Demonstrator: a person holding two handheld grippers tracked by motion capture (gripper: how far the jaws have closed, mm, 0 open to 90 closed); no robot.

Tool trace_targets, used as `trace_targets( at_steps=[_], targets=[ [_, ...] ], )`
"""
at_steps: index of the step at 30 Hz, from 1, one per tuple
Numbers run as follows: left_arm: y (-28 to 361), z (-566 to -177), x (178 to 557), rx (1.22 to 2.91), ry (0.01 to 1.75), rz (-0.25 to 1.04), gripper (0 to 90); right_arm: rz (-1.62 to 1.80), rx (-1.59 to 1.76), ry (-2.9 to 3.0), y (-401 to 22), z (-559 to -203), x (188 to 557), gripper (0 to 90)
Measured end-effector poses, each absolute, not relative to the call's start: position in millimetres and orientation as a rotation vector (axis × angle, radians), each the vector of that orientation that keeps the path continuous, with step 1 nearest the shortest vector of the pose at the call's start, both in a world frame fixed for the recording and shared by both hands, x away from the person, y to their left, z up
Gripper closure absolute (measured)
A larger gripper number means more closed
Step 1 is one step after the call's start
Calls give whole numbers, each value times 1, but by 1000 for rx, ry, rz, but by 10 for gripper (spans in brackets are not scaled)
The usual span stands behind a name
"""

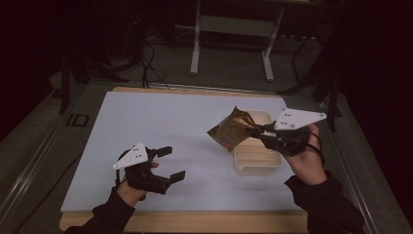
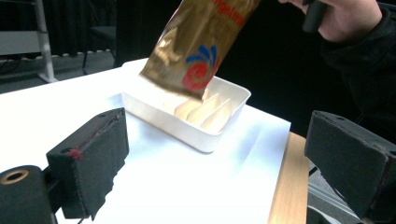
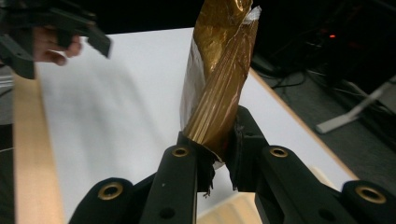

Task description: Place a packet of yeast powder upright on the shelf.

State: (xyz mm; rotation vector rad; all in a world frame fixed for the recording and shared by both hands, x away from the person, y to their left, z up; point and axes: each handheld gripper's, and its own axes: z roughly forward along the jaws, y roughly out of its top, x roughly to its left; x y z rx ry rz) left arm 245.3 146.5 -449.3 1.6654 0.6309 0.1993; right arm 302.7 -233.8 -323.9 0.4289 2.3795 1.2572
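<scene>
A gold foil packet with a red and blue swirl hangs in the air over the far end of a white ribbed tray. My right gripper is shut on the packet's edge, and in the right gripper view the gold packet rises from between the closed pads. From the left gripper view the packet dangles just above the tray. My left gripper stands open at the near left of the table, nothing between its fingers.
A white sheet covers most of the wooden table, whose front edge shows bare wood. Behind the table stand a grey frame and dark stands on the floor, with cables trailing.
</scene>
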Motion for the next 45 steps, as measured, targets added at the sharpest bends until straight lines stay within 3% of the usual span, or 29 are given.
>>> trace_targets(
  at_steps=[23, 45],
  targets=[
    [156, -468, 245, 1659, 671, 190, 72, 1062, 423, 2459, -290, -326, 336, 820],
    [161, -474, 248, 1628, 713, 171, 72, 846, 343, 2627, -286, -334, 371, 823]
  ],
)
